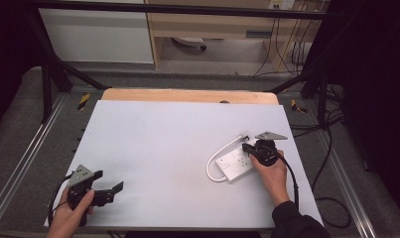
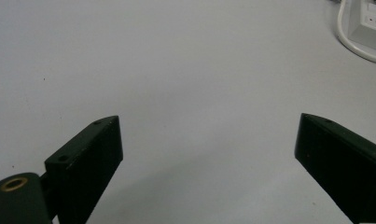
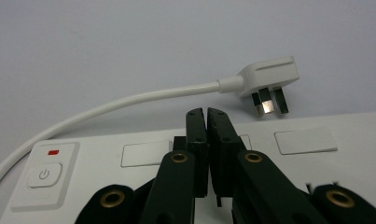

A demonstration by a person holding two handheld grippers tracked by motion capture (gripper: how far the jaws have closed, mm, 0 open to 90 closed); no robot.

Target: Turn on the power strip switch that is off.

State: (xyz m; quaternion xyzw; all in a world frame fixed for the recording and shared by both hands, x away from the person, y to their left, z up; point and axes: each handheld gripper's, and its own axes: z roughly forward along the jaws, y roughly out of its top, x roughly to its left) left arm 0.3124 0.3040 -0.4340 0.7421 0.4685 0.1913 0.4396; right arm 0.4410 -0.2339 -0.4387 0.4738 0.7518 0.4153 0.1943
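the white power strip [image 1: 235, 162] lies flat on the table's right side. its white cord [image 3: 106, 108] curves round to the plug [image 3: 268, 80] lying beside it.

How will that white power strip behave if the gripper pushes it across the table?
The power strip lies flat and boxy, so it would likely slide, not tip. Its curved cable looks floppy and would probably trail, dragging the plug along. The smooth casing may be slippery.

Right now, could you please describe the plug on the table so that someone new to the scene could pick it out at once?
Start at the white table and go to its right side, where a white power strip lies under the shut right tool. A white cable loops from the strip's near end round to the plug just beyond it. It is the small white piece with metal pins.
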